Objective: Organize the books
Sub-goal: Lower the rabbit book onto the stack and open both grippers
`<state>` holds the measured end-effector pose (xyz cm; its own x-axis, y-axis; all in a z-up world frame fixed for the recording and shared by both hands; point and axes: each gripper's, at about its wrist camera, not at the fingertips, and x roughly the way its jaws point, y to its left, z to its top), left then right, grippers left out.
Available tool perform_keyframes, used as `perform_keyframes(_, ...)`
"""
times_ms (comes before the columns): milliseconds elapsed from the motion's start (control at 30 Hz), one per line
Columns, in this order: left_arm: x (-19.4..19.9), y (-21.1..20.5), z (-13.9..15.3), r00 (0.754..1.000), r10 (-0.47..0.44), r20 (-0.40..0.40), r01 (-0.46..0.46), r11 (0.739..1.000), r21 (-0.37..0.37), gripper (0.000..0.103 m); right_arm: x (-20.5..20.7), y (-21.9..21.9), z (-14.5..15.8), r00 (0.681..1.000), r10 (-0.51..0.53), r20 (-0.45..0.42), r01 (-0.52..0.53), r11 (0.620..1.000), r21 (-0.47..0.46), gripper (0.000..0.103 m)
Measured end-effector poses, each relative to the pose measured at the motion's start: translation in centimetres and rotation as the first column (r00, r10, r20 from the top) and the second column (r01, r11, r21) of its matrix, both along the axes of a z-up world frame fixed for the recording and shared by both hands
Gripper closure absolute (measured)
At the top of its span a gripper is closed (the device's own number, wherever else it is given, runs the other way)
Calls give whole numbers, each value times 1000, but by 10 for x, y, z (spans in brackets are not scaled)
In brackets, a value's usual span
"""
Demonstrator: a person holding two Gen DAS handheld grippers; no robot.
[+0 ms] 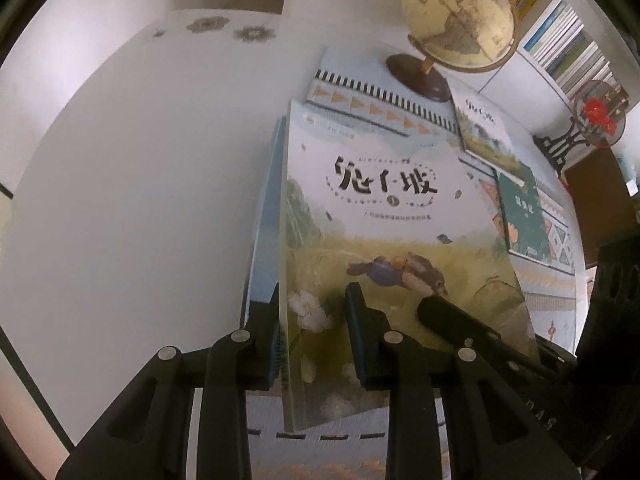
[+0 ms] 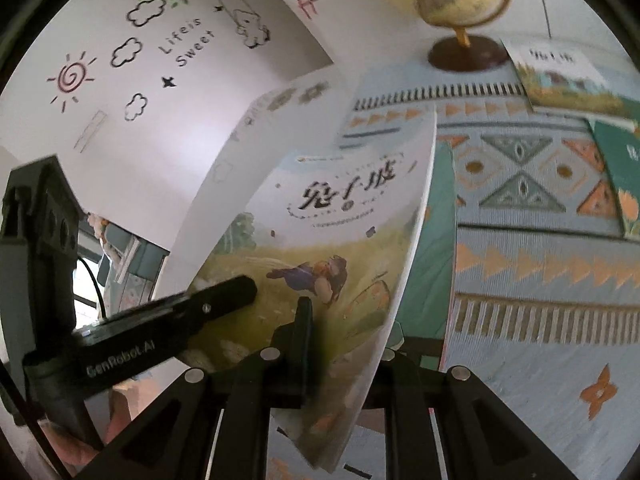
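Left wrist view: left gripper [image 1: 312, 312] and right gripper [image 2: 344, 320], tilted steeply down, both clamp the rabbit book [image 1: 380, 220].

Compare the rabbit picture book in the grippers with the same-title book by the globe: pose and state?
The rabbit book is upright on its edge, gripped by the left gripper and right gripper; the book by the globe lies flat on the patterned cloth, untouched. It also looks smaller, being farther off. Both share the title lettering.

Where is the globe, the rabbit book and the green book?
globe [image 1: 460, 20], left wrist view, on the yellow ball
rabbit book [image 1: 384, 216], left wrist view, on the front cover below the title
green book [image 1: 524, 216], left wrist view, on the middle of its cover
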<state>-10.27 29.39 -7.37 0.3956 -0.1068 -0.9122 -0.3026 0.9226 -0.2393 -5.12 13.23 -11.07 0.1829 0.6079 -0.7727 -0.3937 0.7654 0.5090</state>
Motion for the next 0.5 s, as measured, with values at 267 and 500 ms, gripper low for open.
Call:
perform_keyframes(267, -6, 5, -17, 997, 31, -72, -29, 999, 32, 73, -3, -1, -26, 991, -45, -123, 42, 999, -28, 85)
perform_keyframes(500, -12, 11, -20, 993, 63, -96, -58, 997, 60, 70, -4, 8, -23, 992, -10, -125, 8, 1000, -13, 66)
